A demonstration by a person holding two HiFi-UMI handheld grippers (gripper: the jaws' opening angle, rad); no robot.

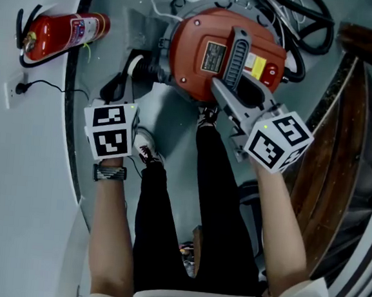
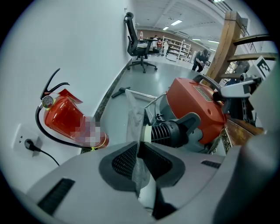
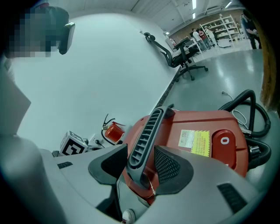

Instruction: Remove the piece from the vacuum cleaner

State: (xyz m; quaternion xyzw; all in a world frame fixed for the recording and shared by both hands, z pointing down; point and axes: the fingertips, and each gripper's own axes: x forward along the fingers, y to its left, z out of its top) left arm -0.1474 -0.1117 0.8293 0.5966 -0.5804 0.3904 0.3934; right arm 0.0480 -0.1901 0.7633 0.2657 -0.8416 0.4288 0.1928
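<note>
Thin flat piece (image 2: 140,173): translucent, edge-on to the camera in the left gripper view. Its long axis runs up and away from the claw. The left gripper (image 2: 140,159) is pinched narrow on its lower part, pads on both faces. Just behind it sits the black ribbed hose cuff (image 2: 168,133) with a white ring, plugged into the red vacuum cleaner (image 2: 197,105). So the piece is on the inlet side, and the body lies right of the claw. The fire extinguisher (image 2: 65,118) and wall (image 2: 65,52) are on the left, with bare floor between.

Right gripper view: the right gripper (image 3: 140,170) straddles the grey ribbed carry handle (image 3: 146,131) near its lower end. It looks clamped, with no clear gap at either pad. The handle's axis runs up and away. The black hose (image 3: 249,113) loops far right, well clear.

Head view: the left claw is at the body's left flank, the right claw over the top. Only the left is near the piece. The person's shoe (image 1: 148,149) is just below the left claw, and the wooden stairs (image 1: 343,126) crowd the right.

My read: pull it out leftward or up while the right claw braces. Free room is up and toward the wall. Watch the extinguisher.
</note>
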